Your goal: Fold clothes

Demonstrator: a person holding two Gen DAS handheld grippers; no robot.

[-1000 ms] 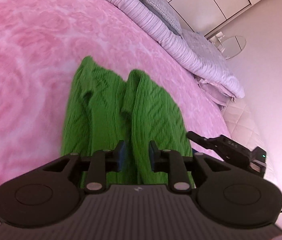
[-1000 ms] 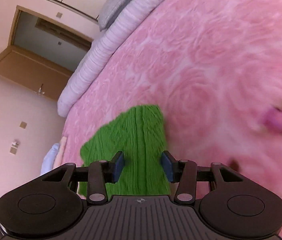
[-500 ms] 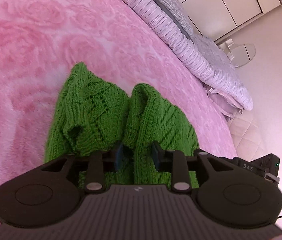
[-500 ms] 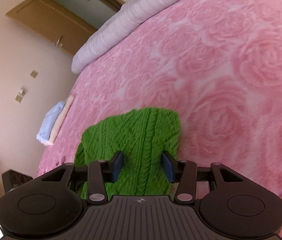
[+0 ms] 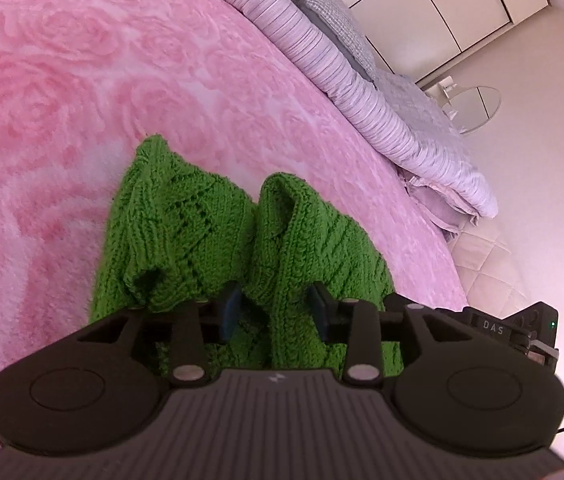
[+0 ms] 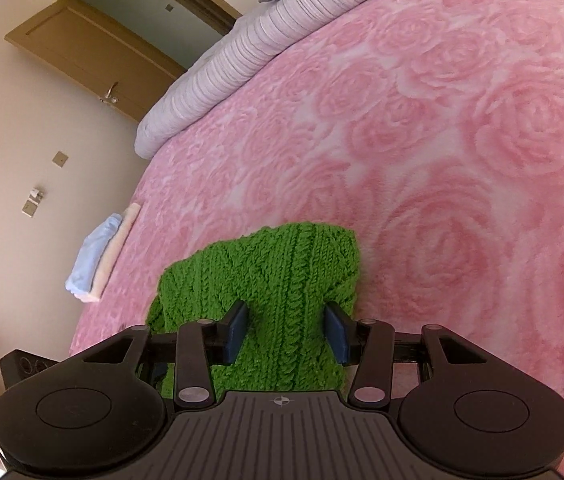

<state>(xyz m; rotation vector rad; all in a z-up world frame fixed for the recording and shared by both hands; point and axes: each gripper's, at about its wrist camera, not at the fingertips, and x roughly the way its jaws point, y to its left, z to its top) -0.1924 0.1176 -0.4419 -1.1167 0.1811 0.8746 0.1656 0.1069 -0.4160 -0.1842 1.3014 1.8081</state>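
Note:
A green knitted sweater [image 5: 202,240] lies bunched on the pink rose-patterned bed cover [image 5: 62,100]. My left gripper [image 5: 276,310] is shut on a thick fold of it, with knit filling the gap between the blue pads. In the right wrist view the same sweater [image 6: 282,272] reaches forward from my right gripper [image 6: 288,328], which is shut on another part of it. The sweater's far edge rests on the cover. The other gripper [image 5: 514,328] shows at the right of the left wrist view.
A striped rolled quilt [image 5: 322,52] and grey pillows [image 5: 334,12] lie along the bed's far edge. A folded blue and cream cloth pile [image 6: 98,256] sits near the bed's left edge. A wooden door [image 6: 94,56] and round glass table [image 5: 474,108] stand beyond.
Both grippers have tilted and moved with the sweater held; the garment's far edge now lies lower and closer on the bed cover. Both views are sharper, with less motion blur.

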